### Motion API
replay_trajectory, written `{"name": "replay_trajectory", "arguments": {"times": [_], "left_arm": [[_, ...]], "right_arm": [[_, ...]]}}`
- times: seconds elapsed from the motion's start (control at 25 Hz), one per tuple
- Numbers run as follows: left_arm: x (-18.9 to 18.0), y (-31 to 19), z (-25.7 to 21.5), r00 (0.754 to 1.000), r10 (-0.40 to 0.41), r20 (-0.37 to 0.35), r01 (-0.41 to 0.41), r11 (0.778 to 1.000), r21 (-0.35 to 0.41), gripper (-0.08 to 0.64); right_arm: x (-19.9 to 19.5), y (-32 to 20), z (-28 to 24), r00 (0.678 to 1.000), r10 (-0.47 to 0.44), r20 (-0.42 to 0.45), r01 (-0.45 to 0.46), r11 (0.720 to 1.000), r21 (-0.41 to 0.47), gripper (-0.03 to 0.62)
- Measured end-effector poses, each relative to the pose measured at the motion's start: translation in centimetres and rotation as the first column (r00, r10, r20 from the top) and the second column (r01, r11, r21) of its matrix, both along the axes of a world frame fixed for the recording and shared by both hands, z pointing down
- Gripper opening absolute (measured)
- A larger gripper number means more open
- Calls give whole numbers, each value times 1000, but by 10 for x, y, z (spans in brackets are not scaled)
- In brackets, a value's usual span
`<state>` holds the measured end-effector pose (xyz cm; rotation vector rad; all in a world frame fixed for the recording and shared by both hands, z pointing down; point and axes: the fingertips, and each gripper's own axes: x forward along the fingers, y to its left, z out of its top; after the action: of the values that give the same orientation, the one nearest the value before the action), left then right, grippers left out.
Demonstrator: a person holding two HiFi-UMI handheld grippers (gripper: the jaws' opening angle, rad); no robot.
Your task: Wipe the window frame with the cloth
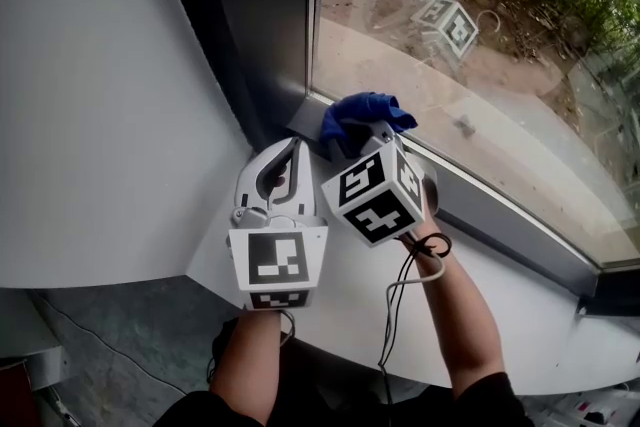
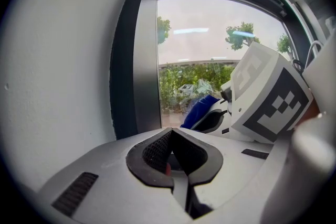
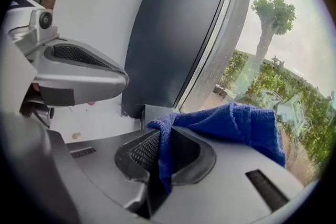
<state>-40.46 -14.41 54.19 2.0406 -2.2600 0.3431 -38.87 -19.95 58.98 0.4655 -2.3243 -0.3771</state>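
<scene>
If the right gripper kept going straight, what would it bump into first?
Probably the window frame, low in its corner. The cloth pinched in the right gripper would touch first, though depth is unclear.

The cloth (image 1: 362, 113) sat in the lower corner of the window frame (image 1: 272, 25) — right gripper (image 1: 372, 139) just before that frame, over the sill (image 1: 510, 315), left gripper (image 1: 288, 155) at its left.
</scene>
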Motion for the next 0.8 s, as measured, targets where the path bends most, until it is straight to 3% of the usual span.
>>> {"name": "replay_trajectory", "arguments": {"times": [0.8], "left_arm": [[21,-9,2,997,76,0,-76,997,-2,5]], "right_arm": [[35,2,0,1000,27,-12,-27,1000,3,23]]}}
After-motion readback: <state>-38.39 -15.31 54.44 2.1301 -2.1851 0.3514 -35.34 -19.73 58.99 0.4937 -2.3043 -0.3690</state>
